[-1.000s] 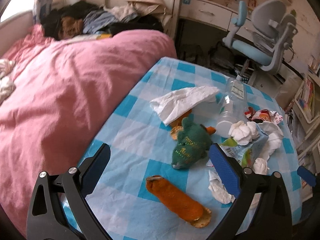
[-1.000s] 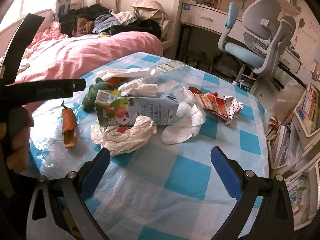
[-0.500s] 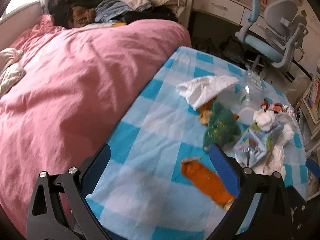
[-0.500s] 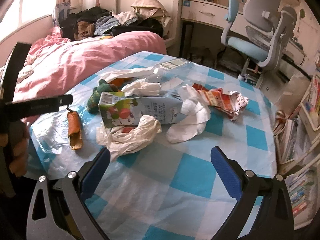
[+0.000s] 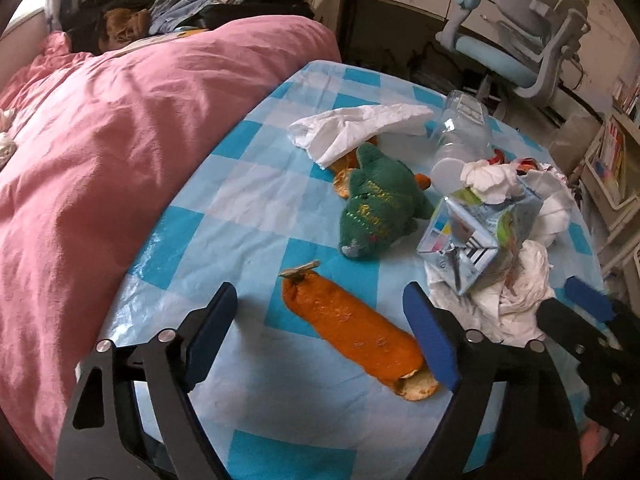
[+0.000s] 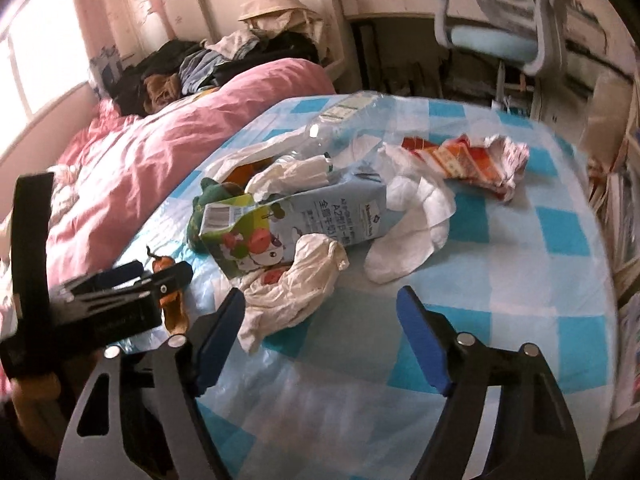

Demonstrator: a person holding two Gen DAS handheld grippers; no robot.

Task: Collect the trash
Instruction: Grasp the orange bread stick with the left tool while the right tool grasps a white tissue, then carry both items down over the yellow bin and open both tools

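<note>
- The left hand-held gripper (image 5: 320, 334) has come down and forward since a second ago: its wide-spread, empty jaws now straddle the orange peel (image 5: 352, 334), which lies on the worktop (image 5: 248, 200) between the two blue pads, its far stem end just ahead of them. A second ago the peel lay off toward the right pad.
- Half a second ago this view was swung toward the pink bed cover (image 5: 120, 128); now it faces the litter again.
- Ahead of the left hand-held gripper sits a green plush toy (image 5: 376, 208), with a white tissue (image 5: 360, 128) and a clear plastic bottle (image 5: 460, 132) beyond it.
- To the right of that gripper, a crushed milk carton (image 5: 472, 236) rests among crumpled tissues.
- The right hand-held gripper (image 6: 322, 336) is also fully open and empty, and has moved closer to the pile: a crumpled tissue (image 6: 296, 288) now lies just ahead of its left pad, the milk carton (image 6: 304, 224) right behind it.
- A red foil wrapper (image 6: 464, 160) lies further ahead to the right.
</note>
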